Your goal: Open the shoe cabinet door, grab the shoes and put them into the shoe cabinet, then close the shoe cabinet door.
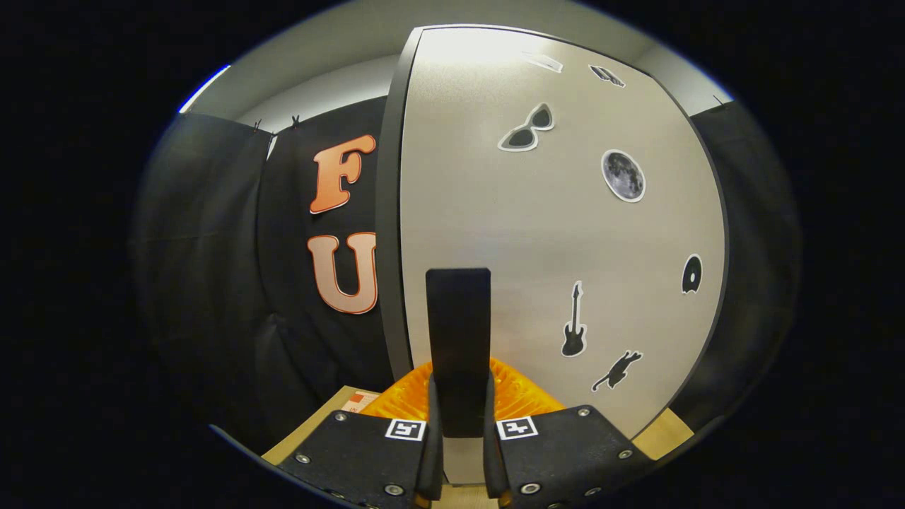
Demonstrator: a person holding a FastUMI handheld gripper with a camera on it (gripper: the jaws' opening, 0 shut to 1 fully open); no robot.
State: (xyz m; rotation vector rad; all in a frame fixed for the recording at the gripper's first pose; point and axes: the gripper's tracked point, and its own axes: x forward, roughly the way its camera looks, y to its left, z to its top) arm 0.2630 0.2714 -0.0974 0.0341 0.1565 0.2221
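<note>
With the gripper clamped narrowly on the dark handle of the shoe cabinet door straight ahead, I judge it best to pull along the door's arc, keeping both fingers square on the handle.

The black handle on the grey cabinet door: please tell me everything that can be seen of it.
The flat black upright handle is a plain rectangular bar, matte in look, standing vertically against the pale grey cabinet door near the door's dark left edge. Its lower end sits between the fingers of the gripper, which are closed in on both of its sides. The sticker of a guitar lies to its right.
</note>
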